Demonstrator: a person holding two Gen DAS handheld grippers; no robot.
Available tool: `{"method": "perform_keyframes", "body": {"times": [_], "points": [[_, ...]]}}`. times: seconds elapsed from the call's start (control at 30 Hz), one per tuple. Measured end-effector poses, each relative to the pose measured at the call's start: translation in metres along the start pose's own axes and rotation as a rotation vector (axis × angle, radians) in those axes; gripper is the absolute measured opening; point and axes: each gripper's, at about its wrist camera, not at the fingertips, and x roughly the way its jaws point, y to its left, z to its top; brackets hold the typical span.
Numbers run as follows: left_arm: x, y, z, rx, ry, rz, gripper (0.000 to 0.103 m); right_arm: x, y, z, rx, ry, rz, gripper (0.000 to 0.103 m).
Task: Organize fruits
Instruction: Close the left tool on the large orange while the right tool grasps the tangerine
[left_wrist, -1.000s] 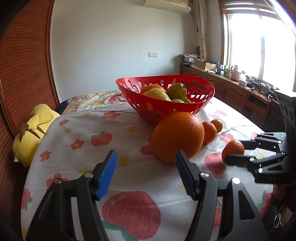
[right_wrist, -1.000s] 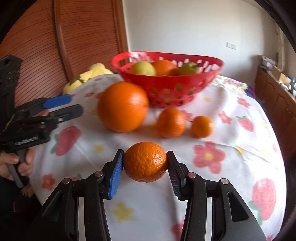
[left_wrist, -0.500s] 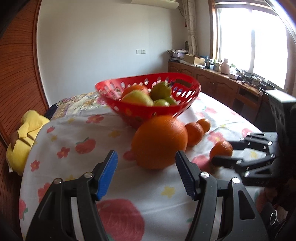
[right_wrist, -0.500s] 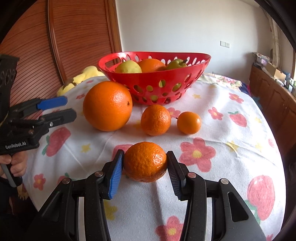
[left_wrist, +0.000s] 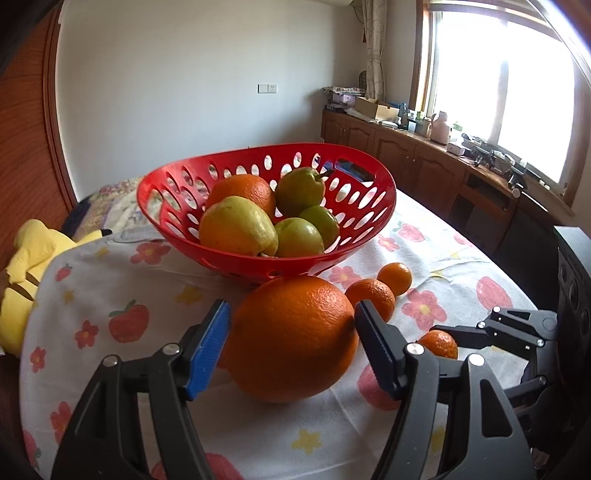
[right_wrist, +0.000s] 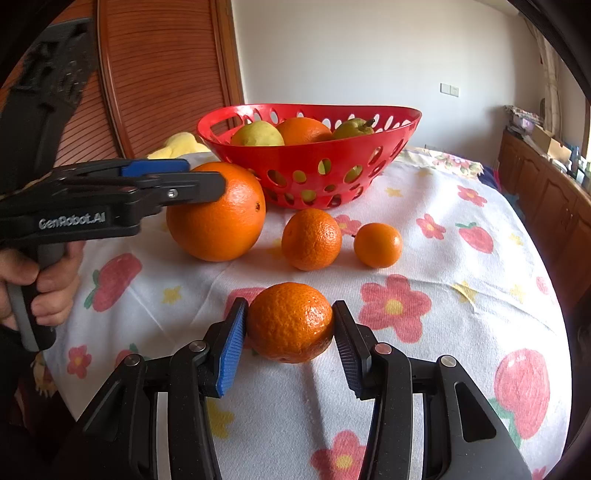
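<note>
A large orange (left_wrist: 291, 339) (right_wrist: 218, 218) rests on the flowered tablecloth in front of the red basket (left_wrist: 384, 184) (right_wrist: 310, 155), which holds pears and an orange. My left gripper (left_wrist: 291, 310) (right_wrist: 207, 181) straddles the large orange. Its jaws are opening, with the pads beside the fruit's flanks and not pressing on it. My right gripper (right_wrist: 289, 314) (left_wrist: 443, 332) is shut on a mandarin (right_wrist: 290, 321) (left_wrist: 439, 341) that sits on the cloth. Two smaller oranges (right_wrist: 311, 239) (right_wrist: 378, 244) lie between the mandarin and the basket.
A yellow plush toy (left_wrist: 26, 266) (right_wrist: 177, 144) lies at the table's far left edge by the wooden wall panel. A person's hand (right_wrist: 44, 280) grips the left gripper's handle. A wooden cabinet (left_wrist: 424, 166) with clutter runs under the window on the right.
The left gripper moved forward and now has the large orange between its jaws, which stand wider apart. The right gripper and its mandarin stayed put.
</note>
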Motion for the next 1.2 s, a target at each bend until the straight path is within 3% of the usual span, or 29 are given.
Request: {"method": "perform_keyframes", "body": {"times": [0.33, 0.5, 1.2], "points": [[0.006, -0.007, 0.002, 0.03, 0.014, 0.018, 0.073, 0.0, 0.0, 0.0, -0.001, 0.0, -0.001, 0.047], [0.014, -0.007, -0.002, 0.065, 0.039, 0.065, 0.08, 0.0, 0.001, 0.0, -0.002, 0.0, -0.001, 0.047], [0.025, 0.002, -0.009, 0.042, 0.081, 0.049, 0.085, 0.0, 0.001, 0.0, -0.002, 0.001, 0.003, 0.047]]}}
